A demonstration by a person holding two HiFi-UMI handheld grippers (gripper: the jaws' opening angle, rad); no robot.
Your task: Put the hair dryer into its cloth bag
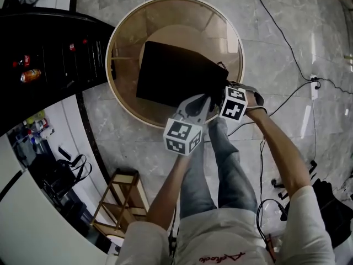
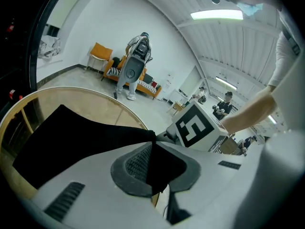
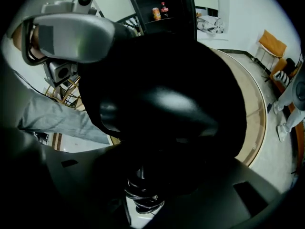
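Right gripper first, hard up against its own lens: its jaws stand partly spread and are clamped on the hair dryer. I see a glossy black body filling the middle of that view, with a coil of cord hanging between the jaws below it. Dark cloth lies around the dryer's far side. I cannot tell whether its front is already inside the bag.

Left gripper: jaws nearly together, pinching a fold of the black cloth bag between the ribbed pads. The cloth is drawn up from the table to the pinch.

Head view: the bag lies flat on a round table with a tan top and a pale rim. Both grippers meet at the bag's near right corner, the left gripper just beside the right gripper, marker cubes almost touching. That corner is lifted off the table top.

Around the table I note a grey marble floor with loose cables, a black shelf unit at left, and a wooden stool near my operator's legs.
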